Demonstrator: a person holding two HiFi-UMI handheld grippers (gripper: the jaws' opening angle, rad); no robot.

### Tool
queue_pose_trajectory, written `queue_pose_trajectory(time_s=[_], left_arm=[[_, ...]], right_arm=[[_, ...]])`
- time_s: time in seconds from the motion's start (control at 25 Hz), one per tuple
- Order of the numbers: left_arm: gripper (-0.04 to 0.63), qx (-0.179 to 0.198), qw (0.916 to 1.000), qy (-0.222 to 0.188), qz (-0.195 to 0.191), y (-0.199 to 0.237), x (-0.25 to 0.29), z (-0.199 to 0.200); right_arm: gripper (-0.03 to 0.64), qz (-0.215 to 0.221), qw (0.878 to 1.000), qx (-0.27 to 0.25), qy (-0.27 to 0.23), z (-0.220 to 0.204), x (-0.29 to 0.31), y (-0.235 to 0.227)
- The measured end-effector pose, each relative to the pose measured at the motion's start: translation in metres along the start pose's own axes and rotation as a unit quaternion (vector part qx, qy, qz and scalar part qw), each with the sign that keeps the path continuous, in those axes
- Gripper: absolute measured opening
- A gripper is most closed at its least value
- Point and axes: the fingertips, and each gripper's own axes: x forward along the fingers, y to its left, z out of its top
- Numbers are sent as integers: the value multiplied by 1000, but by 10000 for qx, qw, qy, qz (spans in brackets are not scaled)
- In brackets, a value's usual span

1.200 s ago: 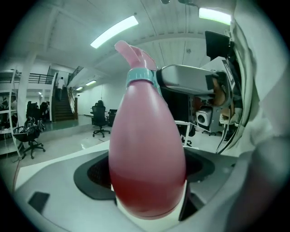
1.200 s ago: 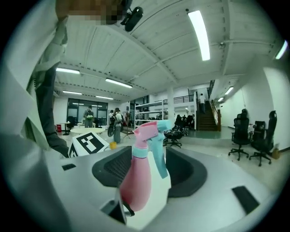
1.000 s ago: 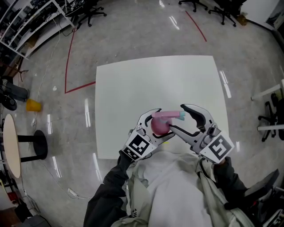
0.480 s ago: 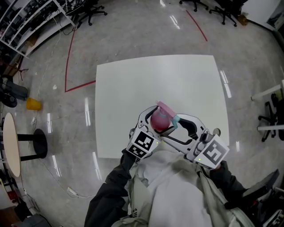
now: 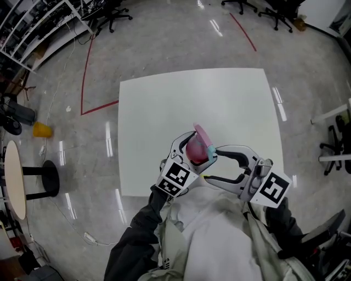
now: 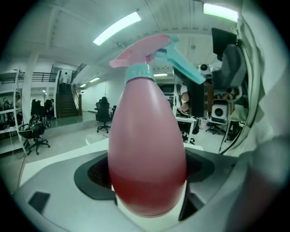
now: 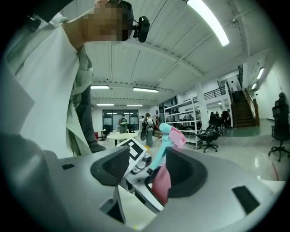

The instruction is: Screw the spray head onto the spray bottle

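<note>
The left gripper [image 5: 196, 149] is clamped on the pink bottle [image 6: 147, 149], its jaws spread wide around the belly. The spray head [image 6: 149, 52] sits on the bottle's neck. The bottle is held up over the near edge of the table [image 5: 219, 99].

The right gripper [image 5: 210, 164] has its jaws apart. The teal trigger [image 7: 159, 152] stands between them, close against one jaw and clear of the other.

The floor [image 5: 164, 38] is grey and glossy, with a red line [image 5: 83, 71] and office chairs [image 5: 109, 13] at the far side. The table is white, square and bare.

Both grippers are drawn in near the chest. The left one points up the table and the right one reaches in from the right. A dark sleeve [image 5: 137, 230] shows behind the left gripper.
</note>
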Motion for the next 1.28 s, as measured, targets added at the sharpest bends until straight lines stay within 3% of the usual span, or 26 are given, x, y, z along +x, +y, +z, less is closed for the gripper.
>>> queue_pose_trajectory(time_s=[0.12,0.24,0.36,0.44,0.56,0.68,0.72,0.84,0.88,1.0,1.12,1.28], left_arm=[[446,75,9999,105,-30,-3,2,1],[446,111,9996,-37,-243,-12,6,6],[446,42,9963,-398,-762,-22,-4,13],[446,133,9907,-573,-1224,-33,-13,18],[446,475,9822,-466,-1759,-56,-15,17],[446,613,9786,-318,-1938,-73,-9,13],[446,562,9804,-318,-1864,-72,-7,13],[446,271,9908,-353,-1275,-49,-5,13],[446,250,9941,-301,-1011,-39,-4,11],[446,269,9992,-38,-276,-17,3,3],[446,218,9994,165,199,-8,12,-5],[446,121,9997,-84,200,-10,14,1]], right_arm=[[247,280,9996,85,-45,1,17,20],[247,424,9986,311,28,-4,12,25],[247,156,9961,674,-553,11,-14,-5],[247,-93,9952,631,-742,16,-24,-32],[262,159,9991,230,-318,7,-21,-40],[262,531,9985,73,-141,3,-11,-26],[258,405,9990,31,-208,6,-8,-27],[115,-260,9983,105,-508,14,-4,-43],[96,-479,9972,119,-569,16,0,-49],[95,-1306,9906,161,-375,11,7,-65],[94,-2083,9776,243,-163,4,8,-69],[95,-2176,9759,16,-182,5,4,-60]])
